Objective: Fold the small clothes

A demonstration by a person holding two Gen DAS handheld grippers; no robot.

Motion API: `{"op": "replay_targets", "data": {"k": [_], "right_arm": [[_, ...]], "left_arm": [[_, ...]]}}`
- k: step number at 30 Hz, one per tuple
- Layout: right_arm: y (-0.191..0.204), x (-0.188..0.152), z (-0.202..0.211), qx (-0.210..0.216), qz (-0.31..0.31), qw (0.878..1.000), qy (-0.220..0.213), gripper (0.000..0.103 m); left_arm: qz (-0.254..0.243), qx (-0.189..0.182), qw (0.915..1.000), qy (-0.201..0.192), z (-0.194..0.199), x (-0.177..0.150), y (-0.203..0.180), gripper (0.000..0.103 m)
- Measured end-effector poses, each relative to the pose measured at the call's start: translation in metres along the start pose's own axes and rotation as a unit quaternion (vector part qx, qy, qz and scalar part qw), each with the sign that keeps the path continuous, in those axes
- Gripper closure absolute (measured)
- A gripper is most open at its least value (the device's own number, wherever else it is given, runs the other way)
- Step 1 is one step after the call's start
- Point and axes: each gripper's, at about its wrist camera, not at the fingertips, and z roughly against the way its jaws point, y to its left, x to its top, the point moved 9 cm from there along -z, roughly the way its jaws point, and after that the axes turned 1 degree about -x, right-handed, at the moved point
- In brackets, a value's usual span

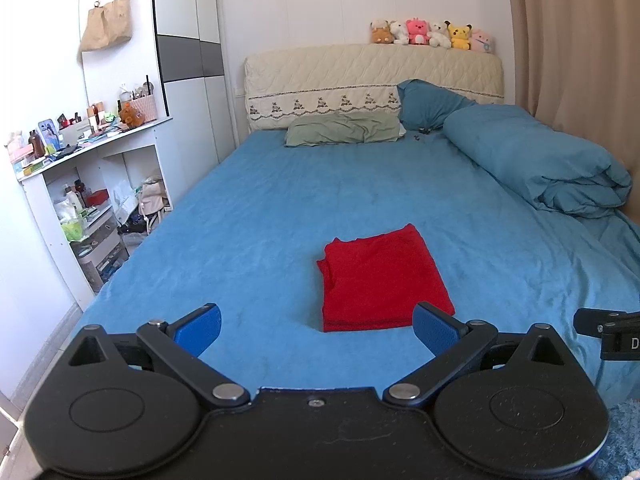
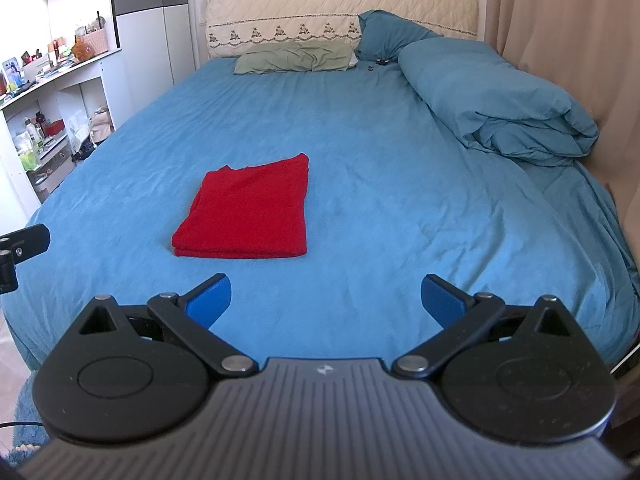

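A red garment (image 1: 384,280) lies folded into a flat rectangle on the blue bed sheet (image 1: 260,220), near the foot of the bed. It also shows in the right wrist view (image 2: 248,212). My left gripper (image 1: 316,326) is open and empty, held back from the garment's near edge, above the sheet. My right gripper (image 2: 326,296) is open and empty, to the right of the garment and nearer the foot of the bed. Part of the right gripper (image 1: 608,334) shows at the right edge of the left wrist view, and part of the left gripper (image 2: 20,246) at the left edge of the right wrist view.
A rolled blue duvet (image 1: 536,164) lies along the right side of the bed. A green pillow (image 1: 344,130) and a blue pillow (image 1: 432,106) rest at the headboard (image 1: 360,76), with plush toys (image 1: 432,34) on top. A cluttered white shelf unit (image 1: 92,184) stands left of the bed.
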Motion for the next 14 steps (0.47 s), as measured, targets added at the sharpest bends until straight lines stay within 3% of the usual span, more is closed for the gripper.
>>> {"op": "replay_targets", "data": {"k": [7,14], "right_arm": [[-0.0003,0.0002,-0.0006,0.001,-0.001,1.000,0.000,0.000],[-0.0010,0.0001,-0.0007,0.001,-0.001,1.000,0.000,0.000]], "left_arm": [[-0.005,0.007,1.0000,0.004,-0.0009,-0.0014,-0.0009,0.000],[0.008,-0.017,0.9998,0.006,-0.0029,-0.0030,-0.0011,0.000]]}}
